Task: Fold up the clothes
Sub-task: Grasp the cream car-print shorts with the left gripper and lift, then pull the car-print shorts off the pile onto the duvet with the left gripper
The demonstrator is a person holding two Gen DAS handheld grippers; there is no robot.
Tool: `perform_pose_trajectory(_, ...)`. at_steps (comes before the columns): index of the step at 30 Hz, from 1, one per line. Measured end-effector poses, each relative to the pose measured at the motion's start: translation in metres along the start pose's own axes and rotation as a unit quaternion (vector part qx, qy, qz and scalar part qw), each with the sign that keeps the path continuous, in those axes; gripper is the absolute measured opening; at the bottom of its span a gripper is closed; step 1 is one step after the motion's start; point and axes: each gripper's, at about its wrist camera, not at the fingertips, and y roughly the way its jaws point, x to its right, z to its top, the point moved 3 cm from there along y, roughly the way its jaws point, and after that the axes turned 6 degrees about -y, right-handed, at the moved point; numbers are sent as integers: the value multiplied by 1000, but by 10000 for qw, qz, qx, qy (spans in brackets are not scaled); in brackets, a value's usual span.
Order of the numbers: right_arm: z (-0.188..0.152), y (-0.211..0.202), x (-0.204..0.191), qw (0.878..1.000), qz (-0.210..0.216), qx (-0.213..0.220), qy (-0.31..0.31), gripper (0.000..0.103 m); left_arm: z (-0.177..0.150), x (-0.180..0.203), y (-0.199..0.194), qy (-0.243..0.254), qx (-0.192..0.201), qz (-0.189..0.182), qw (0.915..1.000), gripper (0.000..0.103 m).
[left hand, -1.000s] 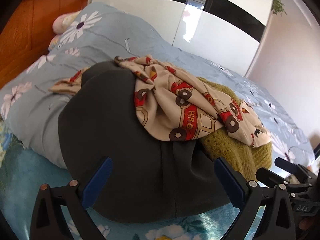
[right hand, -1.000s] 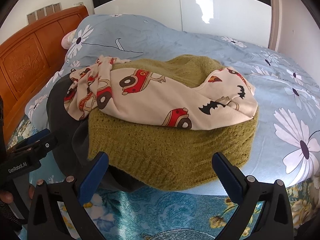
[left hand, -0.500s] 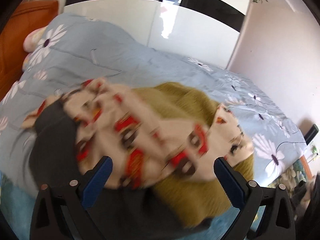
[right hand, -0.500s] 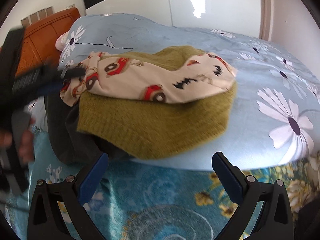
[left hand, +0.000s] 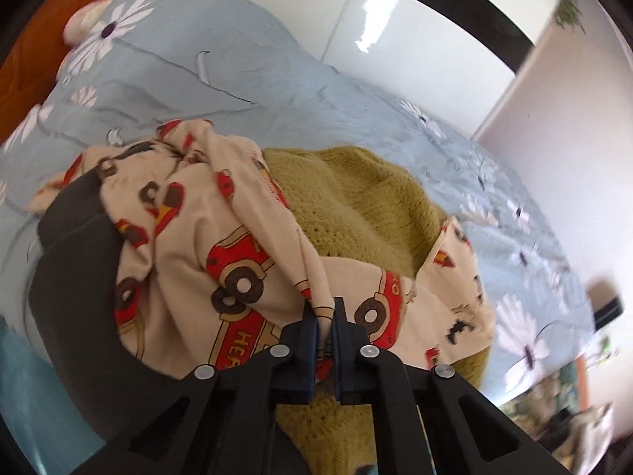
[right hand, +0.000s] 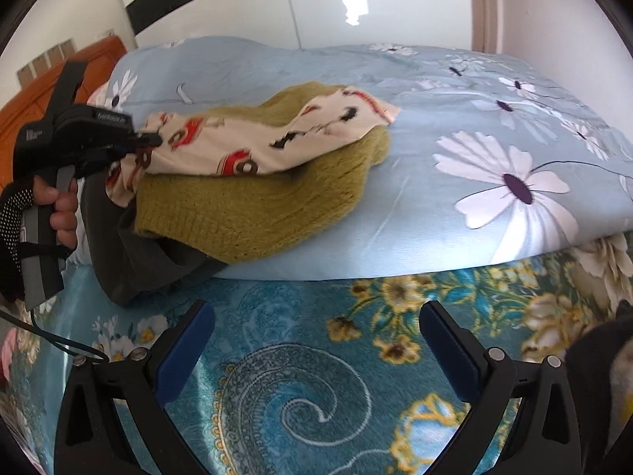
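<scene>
The dark garment [left hand: 79, 297] lies mostly hidden beneath the printed cloth [left hand: 190, 237] and green sweater [left hand: 356, 206]. The near-right floor clutter [left hand: 569, 396] is too blurred to identify. The headboard [right hand: 23, 107] is cut off at the left edge.

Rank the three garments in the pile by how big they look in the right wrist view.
1. Olive-green knitted sweater, largest.
2. Cream car-print cotton garment, pinched by the left hand-held gripper.
3. Dark grey garment, smallest showing.

The grey one is mostly buried under the sweater, so its true size is uncertain.
</scene>
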Motion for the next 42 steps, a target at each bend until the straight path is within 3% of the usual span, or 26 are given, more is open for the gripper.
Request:
perform_pose_trajectory(10,-1,-69,10,9988,-65,424,244,103,30,22,-106,-157,586,-673,9959,5)
perform_pose_trajectory(15,-5,-112,15,9968,-80,673,422,103,36,58,-172,289,838,-1047,9905,5)
perform_pose_trajectory(21,-13,-167,25,9934,-171,969,594,103,25,130,-235,1005,946,-1677,9761,5)
perform_pose_trajectory(24,-18,-194,34,9913,-255,1118,646,103,30,157,-263,958,1018,-2091,9678,5)
perform_pose_trajectory(29,-28,-225,48,9884,-387,1274,729,103,32,157,-301,938,1198,-2395,9589,5)
perform_pose_trajectory(31,-33,-232,52,9876,-412,1290,789,103,25,140,-307,923,1183,-2387,9594,5)
perform_pose_trajectory(33,-39,-237,55,9871,-438,1282,853,103,9,117,-297,965,1106,-2122,9661,5)
perform_pose_trajectory(38,-51,-239,52,9884,-404,1167,886,103,-57,16,-247,583,310,-1180,9908,5)
perform_pose_trajectory(42,-58,-232,34,9920,-316,965,745,103,-116,-74,-213,-127,-324,-430,9985,5)
